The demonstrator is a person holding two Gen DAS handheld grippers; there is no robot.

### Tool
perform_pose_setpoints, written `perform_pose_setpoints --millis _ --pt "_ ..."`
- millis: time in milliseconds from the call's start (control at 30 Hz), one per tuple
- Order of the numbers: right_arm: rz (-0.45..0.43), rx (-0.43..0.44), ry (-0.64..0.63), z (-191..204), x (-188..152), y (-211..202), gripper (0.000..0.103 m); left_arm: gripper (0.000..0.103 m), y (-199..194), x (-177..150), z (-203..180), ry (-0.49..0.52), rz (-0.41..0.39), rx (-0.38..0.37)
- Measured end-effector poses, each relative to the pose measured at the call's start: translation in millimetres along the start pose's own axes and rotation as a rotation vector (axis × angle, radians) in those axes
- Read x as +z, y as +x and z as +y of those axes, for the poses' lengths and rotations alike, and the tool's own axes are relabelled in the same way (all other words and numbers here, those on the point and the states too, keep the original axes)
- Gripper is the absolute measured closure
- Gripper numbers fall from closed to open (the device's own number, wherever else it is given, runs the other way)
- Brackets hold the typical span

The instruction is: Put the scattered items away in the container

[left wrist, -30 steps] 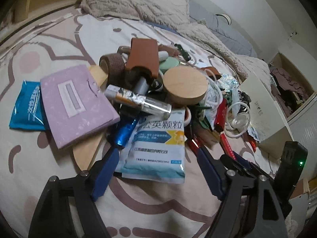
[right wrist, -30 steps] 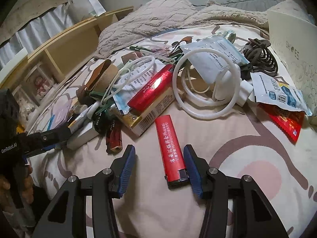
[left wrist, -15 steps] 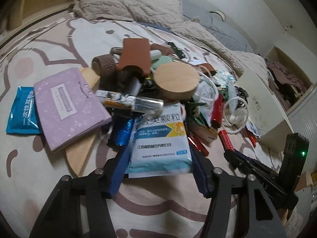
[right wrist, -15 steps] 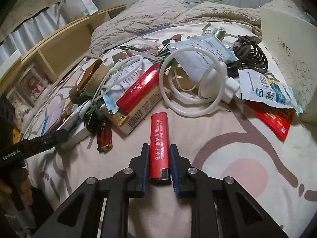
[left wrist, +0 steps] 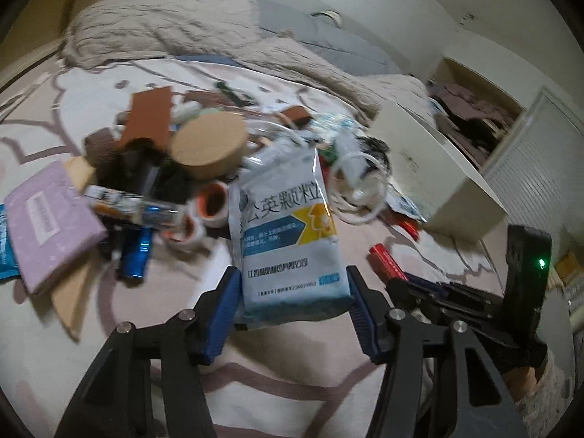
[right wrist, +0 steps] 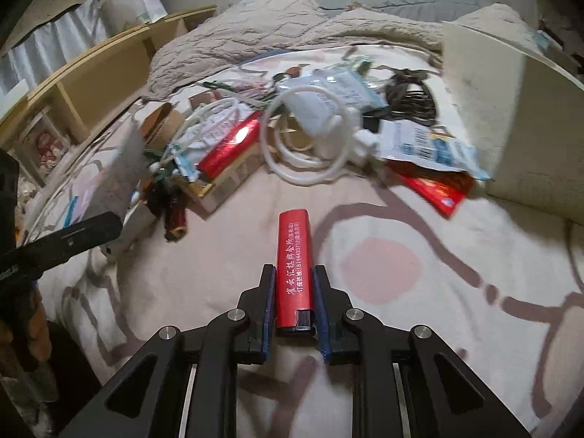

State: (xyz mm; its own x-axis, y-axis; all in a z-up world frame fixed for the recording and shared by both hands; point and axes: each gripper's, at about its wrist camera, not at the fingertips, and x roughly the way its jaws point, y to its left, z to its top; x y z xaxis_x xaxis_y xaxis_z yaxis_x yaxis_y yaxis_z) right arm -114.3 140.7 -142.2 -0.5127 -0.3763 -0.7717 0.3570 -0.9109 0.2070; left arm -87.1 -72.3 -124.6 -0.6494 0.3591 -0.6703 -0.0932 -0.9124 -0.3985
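on the bed's patterned sheet (right wrist: 419,328) i have something in each tool. my right gripper (right wrist: 292,303) is nearly closed, its blue pads pressed on both sides of the red lighter (right wrist: 294,266), which sticks out forward between them. my left gripper (left wrist: 292,306) has just been closing and now stands part open around the blue-and-white sachet (left wrist: 288,233), pads against its two lower edges, the pack tilted up off the sheet.

the cream box (left wrist: 434,179), which i take for the container, sits to the right of the heap, near both loads.

my worry is the sachet: it is soft and pinched only at its edges, so i judge it could buckle or slide out if i swing it fast. the lighter is smooth and held near its tail, so it might pivot or slip if i tip it.

the two tools are close together; in the left view the right one sits just beside my left fingers, and both want the same box, so they could knock each other.

left in the heap are a wooden lid (left wrist: 208,146), a lilac packet (left wrist: 47,219), a white cable coil (right wrist: 310,146) and a red pouch (right wrist: 434,189) right against the box wall. the cable looks likely to snag.
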Motion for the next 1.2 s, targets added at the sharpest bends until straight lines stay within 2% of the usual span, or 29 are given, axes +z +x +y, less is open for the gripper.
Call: perform_pose_setpoints --millis 100,267,367,500,633,733,800,967,1200 --pt "0.003 -0.003 0.029 -9 -1 -3 0.082 0.057 6 -5 -17 0.075 0.031 -0.031" --pt "0.018 0.008 0.046 -12 -1 -1 0.082 0.057 15 -13 -36 0.160 0.066 -0.044" --pt "0.021 -0.006 0.033 -9 -2 0 0.082 0.057 20 -16 -41 0.189 0.081 -0.017" --pt "0.025 0.006 0.054 -11 -1 0 0.082 0.057 21 -13 -38 0.175 0.071 0.007" --pt "0.032 0.003 0.054 -11 -1 1 0.082 0.057 17 -4 -27 0.110 0.035 0.019" --pt "0.038 -0.007 0.048 -9 -1 1 0.082 0.045 21 1 -19 0.062 0.032 0.023" --pt "0.041 -0.007 0.046 -8 -1 1 0.082 0.044 27 4 -18 0.052 0.037 0.046" --pt "0.049 0.002 0.047 -9 0 1 0.082 0.044 39 7 -21 0.076 0.030 0.107" --pt "0.075 0.017 0.018 -10 2 -1 0.082 0.044 50 6 -33 0.145 0.024 0.118"
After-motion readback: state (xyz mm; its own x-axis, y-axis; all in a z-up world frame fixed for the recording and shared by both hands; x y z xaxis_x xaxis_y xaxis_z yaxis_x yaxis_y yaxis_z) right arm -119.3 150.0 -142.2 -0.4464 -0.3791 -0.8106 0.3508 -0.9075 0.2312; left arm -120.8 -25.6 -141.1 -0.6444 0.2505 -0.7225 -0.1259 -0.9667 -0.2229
